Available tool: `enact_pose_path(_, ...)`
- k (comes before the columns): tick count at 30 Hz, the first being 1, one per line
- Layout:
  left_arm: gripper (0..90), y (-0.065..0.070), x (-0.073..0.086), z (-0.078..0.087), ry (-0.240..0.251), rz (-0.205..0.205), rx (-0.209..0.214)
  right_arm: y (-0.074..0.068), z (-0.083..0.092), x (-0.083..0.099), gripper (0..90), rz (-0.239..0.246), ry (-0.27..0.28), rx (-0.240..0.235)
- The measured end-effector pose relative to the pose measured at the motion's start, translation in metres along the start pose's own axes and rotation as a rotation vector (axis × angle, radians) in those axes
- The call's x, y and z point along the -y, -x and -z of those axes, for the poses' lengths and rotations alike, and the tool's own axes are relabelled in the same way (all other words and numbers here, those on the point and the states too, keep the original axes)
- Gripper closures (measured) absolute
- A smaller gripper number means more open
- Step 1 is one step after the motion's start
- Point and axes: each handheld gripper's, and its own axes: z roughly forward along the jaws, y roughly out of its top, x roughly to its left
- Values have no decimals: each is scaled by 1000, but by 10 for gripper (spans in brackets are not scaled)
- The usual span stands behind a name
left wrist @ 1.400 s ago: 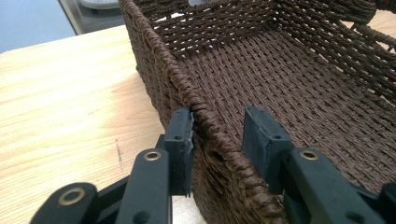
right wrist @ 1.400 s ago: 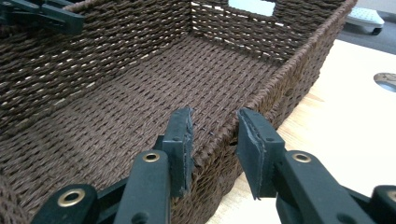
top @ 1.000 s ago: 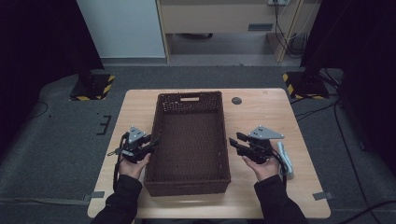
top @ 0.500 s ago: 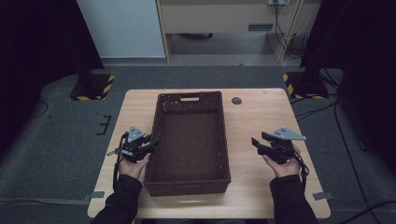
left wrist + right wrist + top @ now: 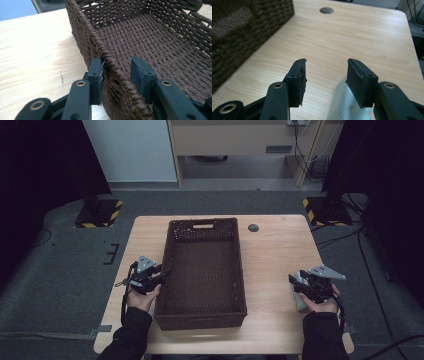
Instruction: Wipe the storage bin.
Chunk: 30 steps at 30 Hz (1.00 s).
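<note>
Wicker basket (image 5: 202, 270) mid-table; left gripper (image 5: 161, 275) straddles its left rim, gap showing; right gripper (image 5: 295, 285), near right edge, just opened, empty.

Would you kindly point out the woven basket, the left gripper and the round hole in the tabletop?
woven basket (image 5: 202, 270): high view, on its woven floor.
left gripper (image 5: 116, 71): left gripper view, midway between its fingertips, at the basket's rim.
round hole (image 5: 253, 227): high view, its centre.

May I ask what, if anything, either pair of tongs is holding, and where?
Nothing is gripped: the left tongs straddle the basket at its left rim, unclamped; the right tongs, just opening, are empty.
</note>
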Motion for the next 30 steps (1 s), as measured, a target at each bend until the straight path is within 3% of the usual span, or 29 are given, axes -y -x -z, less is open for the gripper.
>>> enact_pose_path(17,616,0,1,0,4,4,2,12,3,33,534,-38,-93,37)
enact_pose_path(23,616,0,0,0,1,5,2,12,-2,38,600,-29,-150,35)
enact_pose_path(30,629,0,0,0,-6,11,8,13,-4,38,768,-3,-216,44)
